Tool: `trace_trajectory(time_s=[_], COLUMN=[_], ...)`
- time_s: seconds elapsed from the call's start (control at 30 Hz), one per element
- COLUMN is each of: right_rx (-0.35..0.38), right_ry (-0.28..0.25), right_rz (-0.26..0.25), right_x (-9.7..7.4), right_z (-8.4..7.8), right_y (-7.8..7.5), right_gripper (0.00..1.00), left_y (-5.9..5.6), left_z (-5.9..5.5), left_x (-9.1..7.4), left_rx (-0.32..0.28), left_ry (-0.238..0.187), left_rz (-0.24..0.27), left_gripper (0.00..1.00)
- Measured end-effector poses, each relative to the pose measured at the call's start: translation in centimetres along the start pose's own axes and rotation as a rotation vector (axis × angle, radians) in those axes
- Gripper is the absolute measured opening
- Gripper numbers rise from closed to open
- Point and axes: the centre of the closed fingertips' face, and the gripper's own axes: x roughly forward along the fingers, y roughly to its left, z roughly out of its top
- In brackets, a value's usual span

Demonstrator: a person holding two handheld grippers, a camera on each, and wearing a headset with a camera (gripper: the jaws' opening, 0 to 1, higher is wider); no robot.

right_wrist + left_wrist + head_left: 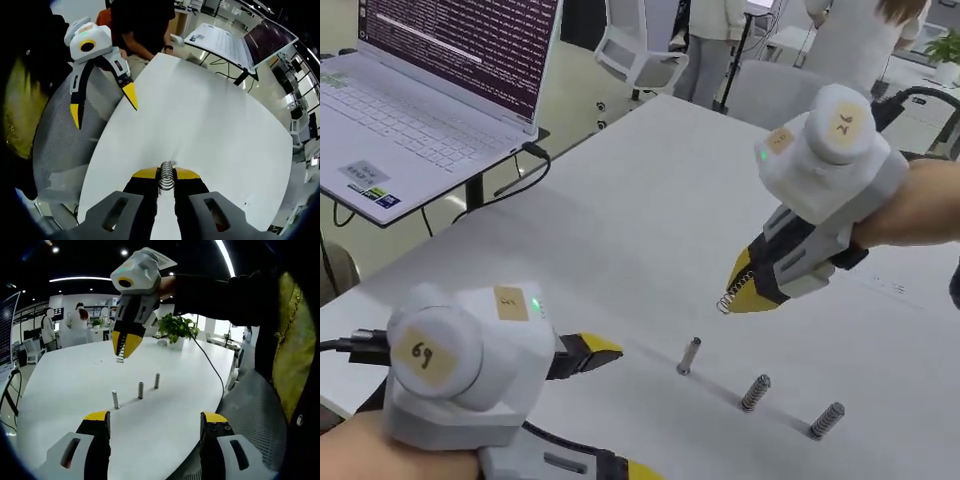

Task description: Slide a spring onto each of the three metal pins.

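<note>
Table (pixel 650 200): smooth white top, matt with a faint sheen. Pin (pixel 689 355) is dull grey metal. The spring (pixel 166 176) is bright coiled metal wire, catching the light. Left gripper (pixel 156 417) and right gripper (pixel 745 295) both wear matt white plastic shells, black jaws and glossy yellow tips. There's a paper label (pixel 422 355) stuck on top, and the chair (pixel 60 150) back is grey woven mesh.

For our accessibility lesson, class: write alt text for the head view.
The right gripper holds a spring above a white table, near a bare metal pin. Two further pins beside it already carry springs. The left gripper sits open at lower left.
</note>
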Motion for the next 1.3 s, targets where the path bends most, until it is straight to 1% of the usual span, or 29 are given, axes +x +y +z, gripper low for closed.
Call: trace_trajectory(time_s=[0.13, 0.37, 0.5, 0.6, 0.77, 0.9, 1.0, 1.2, 1.3], right_rx=[-0.011, -0.007, -0.008, 0.006, 0.016, 0.027, 0.033, 0.039, 0.039], right_ry=[0.024, 0.035, 0.057, 0.055, 0.073, 0.077, 0.079, 0.084, 0.084], right_rz=[0.006, 0.019, 0.024, 0.037, 0.043, 0.045, 0.051, 0.053, 0.053], right_x=[0.8, 1.9, 2.9, 3.6, 4.3, 4.7, 4.9, 5.1, 5.3], right_z=[-0.1, 0.0, -0.4, -0.6, -1.3, -1.8, -2.0, -2.3, -2.3], right_y=[-0.2, -0.4, -0.6, -0.5, -0.8, -1.1, -1.0, -1.2, -1.2], right_gripper=[0.08, 0.08, 0.08, 0.08, 0.08, 0.08, 0.08, 0.08, 0.08], left_y=[0.2, 0.4, 0.4, 0.6, 0.9, 1.4, 1.9, 2.8, 3.4], left_z=[0.0, 0.1, 0.1, 0.1, 0.2, 0.1, 0.0, -0.2, -0.5], left_x=[0.0, -0.1, -0.2, -0.2, -0.1, 0.0, 0.1, 0.1, 0.1], left_rx=[-0.004, -0.009, -0.01, -0.01, -0.008, 0.001, 0.02, 0.038, 0.058], left_ry=[-0.004, -0.007, -0.01, -0.01, -0.009, -0.003, 0.012, 0.015, 0.033], left_rz=[0.005, 0.014, 0.017, 0.02, 0.024, 0.028, 0.035, 0.042, 0.054], left_gripper=[0.69, 0.69, 0.69, 0.69, 0.69, 0.69, 0.69, 0.69, 0.69])
